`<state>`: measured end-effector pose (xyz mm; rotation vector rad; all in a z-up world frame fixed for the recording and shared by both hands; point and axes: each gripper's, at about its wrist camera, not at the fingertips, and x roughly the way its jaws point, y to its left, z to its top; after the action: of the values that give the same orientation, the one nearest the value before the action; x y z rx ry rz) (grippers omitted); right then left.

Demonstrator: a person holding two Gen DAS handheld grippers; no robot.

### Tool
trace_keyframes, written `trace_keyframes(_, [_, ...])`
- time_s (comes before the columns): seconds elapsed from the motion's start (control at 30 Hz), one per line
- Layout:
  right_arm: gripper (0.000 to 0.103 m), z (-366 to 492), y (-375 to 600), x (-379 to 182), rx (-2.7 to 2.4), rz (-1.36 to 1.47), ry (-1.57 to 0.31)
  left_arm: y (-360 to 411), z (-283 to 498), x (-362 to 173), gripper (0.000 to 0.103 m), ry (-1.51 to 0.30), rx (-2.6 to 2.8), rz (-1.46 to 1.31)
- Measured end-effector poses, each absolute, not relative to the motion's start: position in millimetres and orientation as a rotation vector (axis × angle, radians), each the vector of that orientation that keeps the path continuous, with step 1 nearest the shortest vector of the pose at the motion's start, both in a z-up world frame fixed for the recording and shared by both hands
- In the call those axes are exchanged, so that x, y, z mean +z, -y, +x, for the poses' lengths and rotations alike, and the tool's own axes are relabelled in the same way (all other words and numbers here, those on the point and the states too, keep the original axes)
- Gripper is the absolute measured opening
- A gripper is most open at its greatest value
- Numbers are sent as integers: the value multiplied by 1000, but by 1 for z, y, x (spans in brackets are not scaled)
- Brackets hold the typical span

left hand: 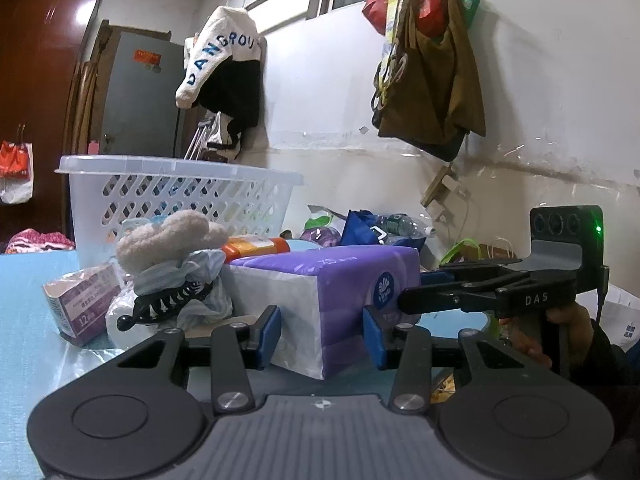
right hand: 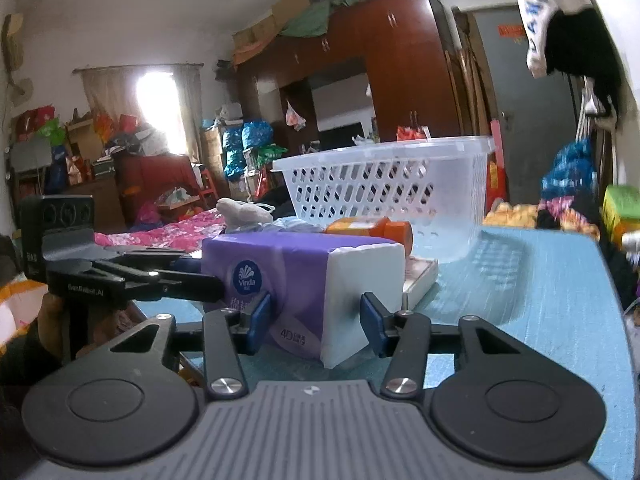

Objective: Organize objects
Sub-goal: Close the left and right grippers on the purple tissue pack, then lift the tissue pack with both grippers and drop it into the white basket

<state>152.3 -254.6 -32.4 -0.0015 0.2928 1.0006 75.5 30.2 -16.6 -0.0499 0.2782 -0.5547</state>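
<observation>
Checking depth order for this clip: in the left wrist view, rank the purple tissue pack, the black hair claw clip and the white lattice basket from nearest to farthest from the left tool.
1. Purple plastic-wrapped tissue pack: between the fingers of the left tool.
2. Black hair claw clip: just beyond, to the left.
3. White plastic lattice basket: farthest, behind the pile, left of centre.

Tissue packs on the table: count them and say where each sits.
1. The purple tissue pack lies on the blue table, before the white basket, between both grippers' open fingers. Clutter could hide others.
</observation>
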Motion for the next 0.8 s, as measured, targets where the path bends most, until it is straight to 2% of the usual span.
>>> trace_keyframes(0.43, [50,121,251,-12,956,-85,-74,-24,39,2,45,-113,-547,39])
trace_keyframes(0.8, [50,154,230,46,978,-85,12,-26,47,69,44,28,-487,126])
